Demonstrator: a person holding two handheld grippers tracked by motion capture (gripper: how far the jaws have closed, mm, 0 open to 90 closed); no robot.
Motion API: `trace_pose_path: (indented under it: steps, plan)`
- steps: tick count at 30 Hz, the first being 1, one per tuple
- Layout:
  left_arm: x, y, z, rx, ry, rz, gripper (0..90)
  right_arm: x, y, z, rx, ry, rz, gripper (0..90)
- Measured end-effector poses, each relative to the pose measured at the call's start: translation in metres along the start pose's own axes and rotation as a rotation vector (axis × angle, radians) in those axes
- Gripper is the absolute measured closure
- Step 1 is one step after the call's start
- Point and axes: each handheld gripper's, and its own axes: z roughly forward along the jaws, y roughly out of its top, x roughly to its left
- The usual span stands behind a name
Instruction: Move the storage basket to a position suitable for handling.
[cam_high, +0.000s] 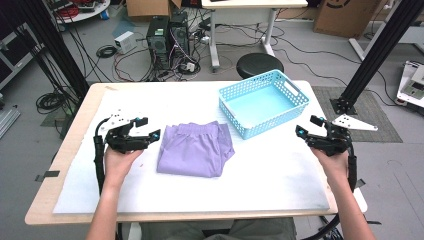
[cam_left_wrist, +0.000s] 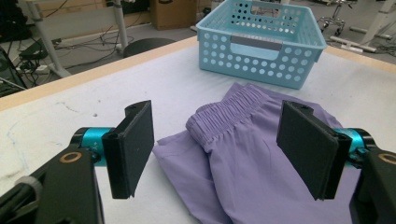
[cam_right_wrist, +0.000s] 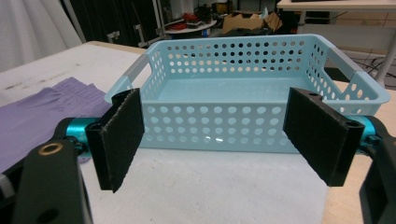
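Shorts (cam_high: 195, 149) lie just beside the wide-open, empty left claw (cam_high: 148, 128).

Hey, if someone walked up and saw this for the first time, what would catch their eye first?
Probably the folded purple shorts lying in the middle of the white-covered table, the one soft patch of colour there. Next, the empty light-blue perforated basket just behind and to the right of them. Then the left gripper beside the shorts and the right gripper near the table's right edge, both with jaws open and holding nothing.
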Motion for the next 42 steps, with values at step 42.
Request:
trace_pose_path:
  steps: [42]
  plan:
    - [-0.103,0.017,0.108,0.046,-0.215,0.086,27.3,-0.008,-0.011,-0.005,0.036,-0.036,0.005,20.7]
